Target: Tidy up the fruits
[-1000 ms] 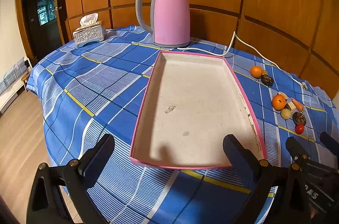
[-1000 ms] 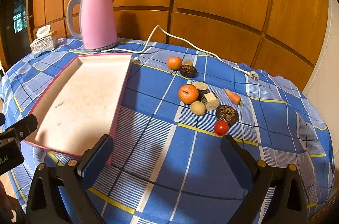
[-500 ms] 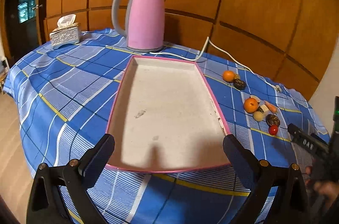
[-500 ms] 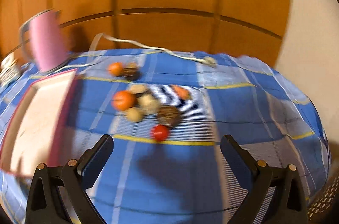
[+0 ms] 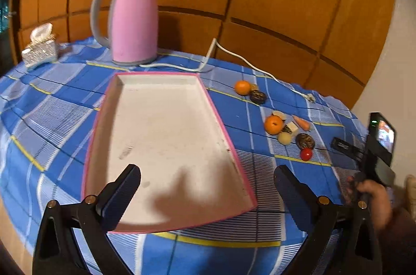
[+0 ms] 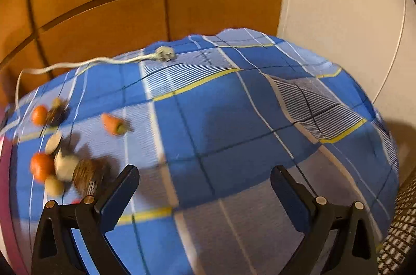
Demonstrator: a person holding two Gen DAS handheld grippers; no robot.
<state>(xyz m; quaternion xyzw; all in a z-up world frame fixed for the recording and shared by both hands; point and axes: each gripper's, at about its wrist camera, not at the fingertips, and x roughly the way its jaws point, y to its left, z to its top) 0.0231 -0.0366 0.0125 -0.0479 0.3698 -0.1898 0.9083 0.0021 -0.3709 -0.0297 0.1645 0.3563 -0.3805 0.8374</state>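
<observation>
Your left gripper hangs at the bottom of its frame with jaws wide apart and nothing between them, over the near end of the pink-rimmed tray that fills the centre. The fruits sit to the right of the tray on the blue checked cloth: an orange, a carrot and a red tomato, with another orange further up. Your right gripper also has its jaws spread and empty; in its blurred view the fruit cluster lies at lower left, the carrot just above it
</observation>
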